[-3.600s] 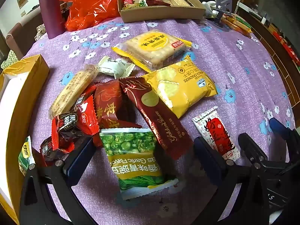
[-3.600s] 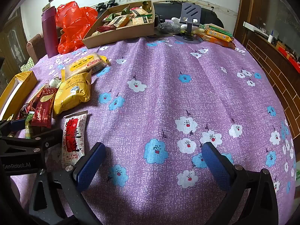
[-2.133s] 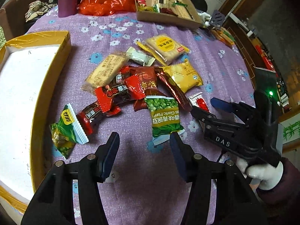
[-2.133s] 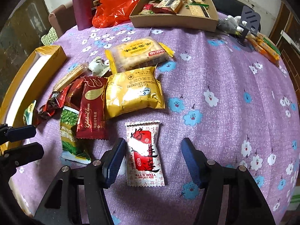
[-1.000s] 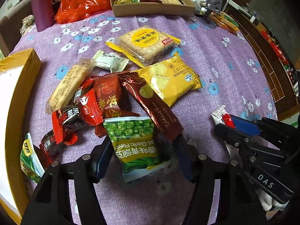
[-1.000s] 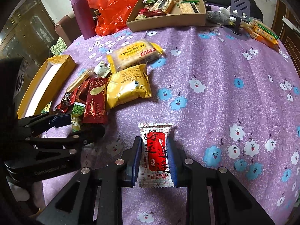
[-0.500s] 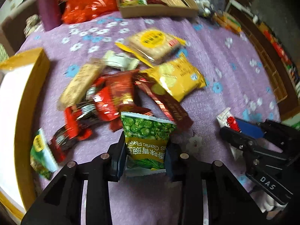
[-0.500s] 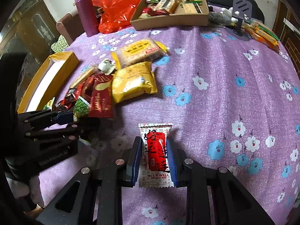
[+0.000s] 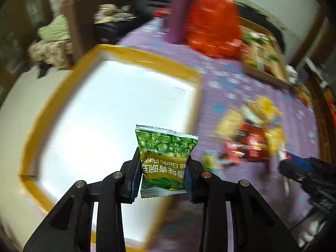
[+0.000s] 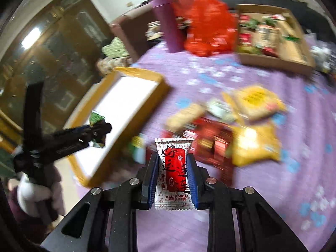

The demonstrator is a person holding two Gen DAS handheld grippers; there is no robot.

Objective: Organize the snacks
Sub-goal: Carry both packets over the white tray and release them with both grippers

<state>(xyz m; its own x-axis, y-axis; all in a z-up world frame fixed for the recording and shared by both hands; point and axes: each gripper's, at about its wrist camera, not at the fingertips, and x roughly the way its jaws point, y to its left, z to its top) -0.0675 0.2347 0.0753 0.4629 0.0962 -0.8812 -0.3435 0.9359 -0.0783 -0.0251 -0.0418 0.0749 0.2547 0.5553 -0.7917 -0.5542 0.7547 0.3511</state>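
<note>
Left claw [image 9: 162, 173]: clamped on a green pea packet [image 9: 166, 157], gripped across its lower half, the packet upright between the 2 fingers. Packet is held above the near corner of a gold-rimmed box [image 9: 147, 53] with a white floor, which lies on the purple flowered tabletop [image 9: 226, 79].

Right claw [image 10: 172, 175]: pinched tight on a white-and-red sachet [image 10: 174, 168], fingers pressing both long edges, top of the sachet sticking out past the fingertips. It is held over the tabletop [image 10: 294, 189], between the gold-rimmed box [image 10: 161, 86] and the loose snack pile [image 10: 226, 130].

Right wrist view also shows the left claw [image 10: 98, 130] from the side, with the green pea packet [image 10: 95, 118] over the box's white floor.

Left wrist view shows the right claw [image 9: 292, 159] at the right edge, just beside the snack pile [image 9: 250, 134].

Far side of the tabletop: purple bottle [image 10: 168, 21], red plastic bag [image 10: 205, 23] touching it, and a cardboard tray [image 10: 273, 61] holding more packets. Most of the background is motion-blurred; labels on the pile cannot be read.
</note>
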